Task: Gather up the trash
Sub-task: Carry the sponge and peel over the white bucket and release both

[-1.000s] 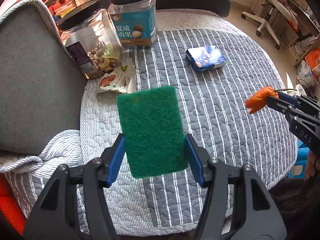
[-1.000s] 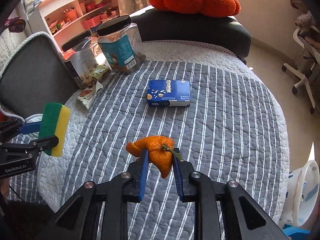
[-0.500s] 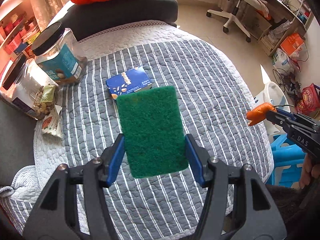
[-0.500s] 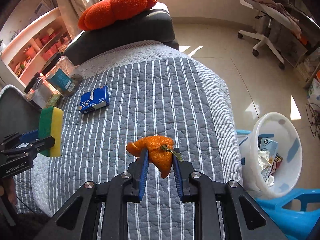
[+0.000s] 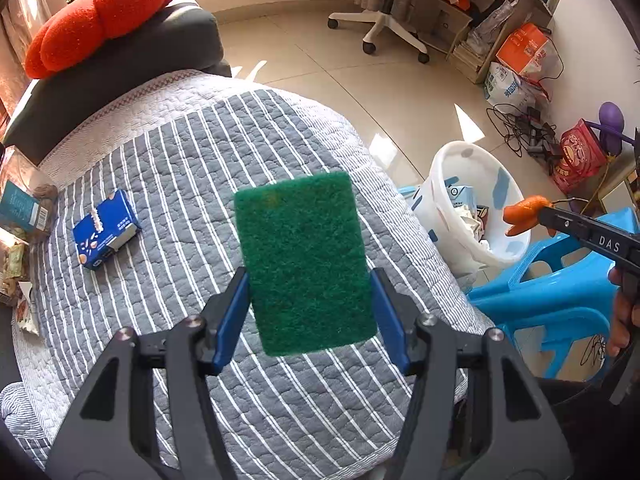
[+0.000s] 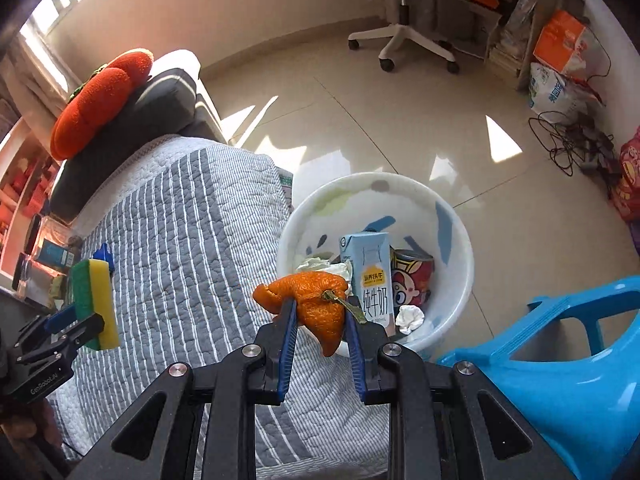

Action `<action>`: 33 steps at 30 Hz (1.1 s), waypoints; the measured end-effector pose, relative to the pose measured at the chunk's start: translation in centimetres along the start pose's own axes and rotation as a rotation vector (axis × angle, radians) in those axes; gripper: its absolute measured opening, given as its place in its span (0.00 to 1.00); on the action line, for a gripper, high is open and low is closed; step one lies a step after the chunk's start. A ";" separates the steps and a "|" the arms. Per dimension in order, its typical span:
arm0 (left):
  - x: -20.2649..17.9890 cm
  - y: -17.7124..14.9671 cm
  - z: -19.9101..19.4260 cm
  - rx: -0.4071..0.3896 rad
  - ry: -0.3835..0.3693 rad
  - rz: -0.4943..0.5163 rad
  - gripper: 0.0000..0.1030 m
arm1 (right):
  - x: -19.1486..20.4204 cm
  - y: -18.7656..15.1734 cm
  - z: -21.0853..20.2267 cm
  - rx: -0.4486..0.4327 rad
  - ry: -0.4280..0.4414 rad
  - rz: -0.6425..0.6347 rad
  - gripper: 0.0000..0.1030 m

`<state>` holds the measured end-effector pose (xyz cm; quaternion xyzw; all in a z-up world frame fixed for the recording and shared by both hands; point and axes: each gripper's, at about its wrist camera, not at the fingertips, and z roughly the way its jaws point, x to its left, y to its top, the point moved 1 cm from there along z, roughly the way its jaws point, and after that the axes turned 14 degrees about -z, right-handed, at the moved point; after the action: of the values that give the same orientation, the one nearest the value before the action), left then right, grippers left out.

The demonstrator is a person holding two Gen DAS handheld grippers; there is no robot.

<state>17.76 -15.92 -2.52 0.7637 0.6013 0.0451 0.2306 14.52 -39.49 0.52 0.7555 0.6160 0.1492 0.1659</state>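
The right gripper [image 6: 320,322] pinches an orange peel [image 6: 316,304] seemingly short of the bin [image 6: 460,248]; letting go now could miss. The left gripper [image 5: 310,306] clamps a sponge [image 5: 304,260].

**Two wrist fisheyes, angled steeply down**

The left view looked down over the striped quilt [image 5: 192,184], bin [image 5: 472,200] at right. The right view sat close above that bin [image 6: 460,248], quilt [image 6: 188,240] at left. Both shared the office chair [image 5: 384,20] along the top.
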 end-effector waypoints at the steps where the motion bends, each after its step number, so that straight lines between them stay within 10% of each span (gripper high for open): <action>1: -0.7 0.0 0.2 0.001 -0.008 0.008 0.59 | -1.0 -0.3 0.1 0.004 -0.014 0.009 0.24; 17: -10.3 0.7 3.1 -0.011 -0.126 0.130 0.59 | -8.8 -2.3 2.1 0.022 0.028 0.136 0.27; 23: -13.9 1.6 5.2 0.007 -0.144 0.187 0.59 | -9.0 -2.4 1.2 0.004 0.023 0.150 0.54; 33: -18.0 2.7 8.3 0.063 -0.141 0.302 0.63 | -10.9 -3.6 -0.6 -0.011 -0.007 0.186 0.56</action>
<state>18.14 -35.78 -5.01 0.8535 0.4631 0.0064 0.2387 8.93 -49.42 -0.69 0.8090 0.5418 0.1649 0.1574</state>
